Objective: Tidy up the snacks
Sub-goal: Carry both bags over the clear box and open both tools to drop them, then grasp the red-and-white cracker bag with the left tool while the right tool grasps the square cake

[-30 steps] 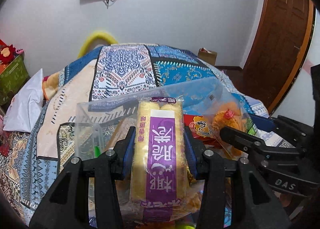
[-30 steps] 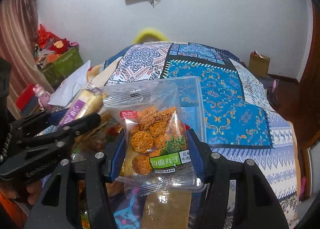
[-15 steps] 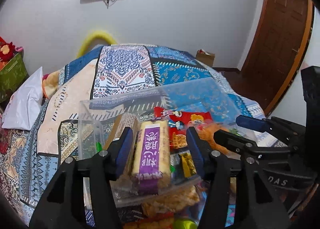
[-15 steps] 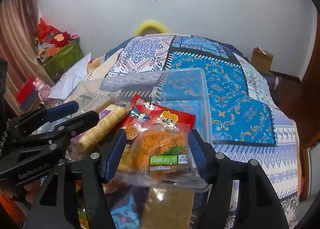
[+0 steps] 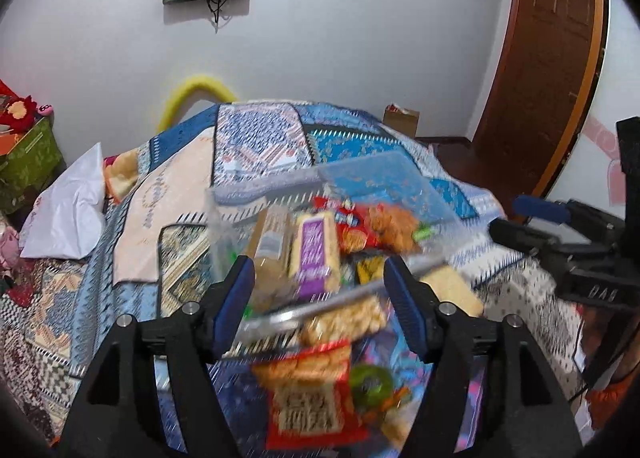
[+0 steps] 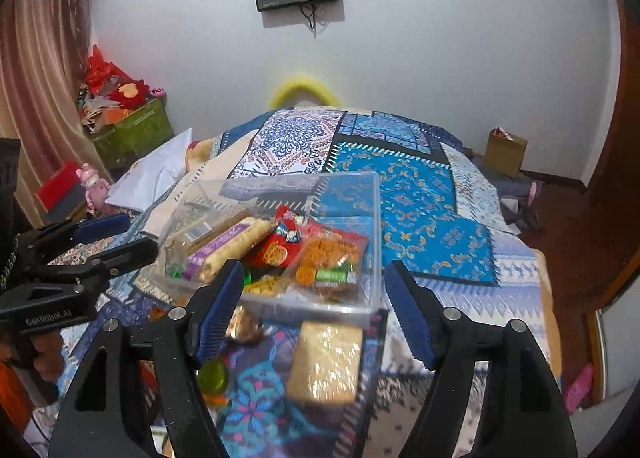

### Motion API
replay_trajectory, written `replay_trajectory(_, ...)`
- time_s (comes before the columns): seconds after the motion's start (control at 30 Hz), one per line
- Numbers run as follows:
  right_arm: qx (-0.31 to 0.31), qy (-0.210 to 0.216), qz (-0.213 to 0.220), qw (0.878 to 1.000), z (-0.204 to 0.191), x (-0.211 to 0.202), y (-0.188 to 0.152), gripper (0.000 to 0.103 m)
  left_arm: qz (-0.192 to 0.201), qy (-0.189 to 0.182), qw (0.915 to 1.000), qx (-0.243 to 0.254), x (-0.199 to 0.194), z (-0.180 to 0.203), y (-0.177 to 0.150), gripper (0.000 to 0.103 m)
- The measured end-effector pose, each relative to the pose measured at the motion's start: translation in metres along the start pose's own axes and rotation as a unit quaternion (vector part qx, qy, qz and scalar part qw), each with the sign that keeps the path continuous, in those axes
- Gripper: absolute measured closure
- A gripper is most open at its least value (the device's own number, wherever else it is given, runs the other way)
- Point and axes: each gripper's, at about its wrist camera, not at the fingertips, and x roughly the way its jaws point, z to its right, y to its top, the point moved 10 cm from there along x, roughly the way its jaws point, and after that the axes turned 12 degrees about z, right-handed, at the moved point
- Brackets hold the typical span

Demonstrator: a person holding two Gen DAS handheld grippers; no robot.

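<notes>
Both snack packs have left the tongs since a second ago: the yellow roll pack with the purple label (image 5: 315,248) and the bag of orange noodle balls (image 6: 328,262) now lie inside the clear plastic box (image 6: 372,226) instead of between the fingers. The left gripper (image 5: 320,290) has its blue-padded fingers spread wide apart with nothing between them, hanging just short of the box's near rim. The right gripper (image 6: 314,298) is likewise spread apart and holds nothing; its fingers straddle the box's near corner without touching it.

Inside the box, the roll pack lies slanted beside a tan stick pack (image 6: 204,228) on the left, a red pouch (image 6: 280,242) sits in the middle, and the noodle-ball bag rests against the right wall. The box stands on a patchwork bedspread (image 6: 416,194) in blue, white and cream.

Outside the box, near the grippers, more snacks lie on the bedspread: a golden cracker pack (image 6: 326,362) just in front of the near rim, a green round candy (image 6: 213,377) to its left, and a red and orange bag (image 5: 310,398) seen blurred in the left view. A white pillow (image 5: 72,210) lies at the bed's left edge.
</notes>
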Motion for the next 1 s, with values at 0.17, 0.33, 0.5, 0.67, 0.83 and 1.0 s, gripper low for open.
replay_trajectory(0.17,0.001,-0.005,-0.009,1.000,0.000,-0.015,-0.018,0.026,-0.033,0.013,0.9994,0.002,-0.014,-0.012,-0.036,0.035)
replay_trajectory(0.33,0.005,-0.006,-0.031,1.000,-0.002,-0.026,-0.049,0.026,-0.066,0.016,0.9976,-0.013,-0.020,-0.018,-0.072,0.035)
replay_trajectory(0.5,0.003,-0.006,-0.064,0.998,-0.003,-0.024,-0.081,0.026,-0.097,0.006,0.9950,-0.022,-0.021,-0.014,-0.104,0.035)
replay_trajectory(0.67,0.001,-0.008,-0.083,0.996,-0.004,-0.020,-0.099,0.026,-0.110,-0.005,0.9937,-0.020,-0.017,-0.002,-0.122,0.035)
replay_trajectory(0.83,0.008,-0.006,-0.094,0.996,-0.003,-0.011,-0.107,0.026,-0.120,-0.010,0.9926,-0.016,-0.003,0.005,-0.129,0.035)
replay_trajectory(1.0,0.015,-0.006,-0.096,0.995,-0.001,-0.001,-0.105,0.026,-0.127,0.000,0.9909,-0.044,0.012,-0.006,-0.132,0.034)
